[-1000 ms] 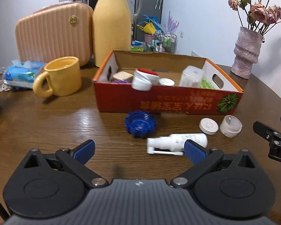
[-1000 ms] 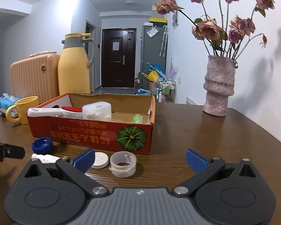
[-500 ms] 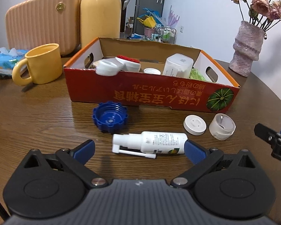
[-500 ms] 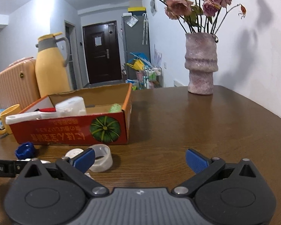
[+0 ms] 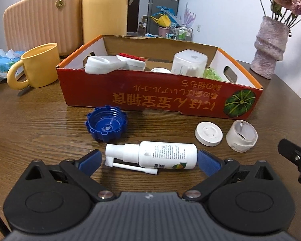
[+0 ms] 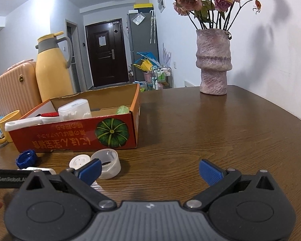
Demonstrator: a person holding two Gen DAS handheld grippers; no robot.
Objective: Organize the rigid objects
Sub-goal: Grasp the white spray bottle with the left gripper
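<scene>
A white spray bottle [image 5: 158,156] lies on its side on the wooden table, between the open blue fingers of my left gripper [image 5: 149,160]; the pads sit at its two ends, contact unclear. Behind it lie a blue ribbed cap [image 5: 106,123], a flat white lid [image 5: 208,133] and a translucent white cap [image 5: 241,138]. A red cardboard box [image 5: 160,98] beyond them holds several white containers. My right gripper [image 6: 149,169] is open over bare table, with the translucent cap [image 6: 108,161] and white lid [image 6: 79,160] just left of its left finger.
A yellow mug [image 5: 37,67], a yellow thermos jug [image 5: 105,10], a peach ribbed case [image 5: 41,20] and a tissue pack [image 5: 0,62] stand at the back left. A pink vase of dried roses [image 6: 213,64] stands at the back right near the wall. The right gripper's tip [image 5: 295,156] shows at the left view's right edge.
My left gripper has moved forward and down, so the spray bottle now lies between its fingers. My right gripper has shifted right and slightly lower; nothing was picked up.
</scene>
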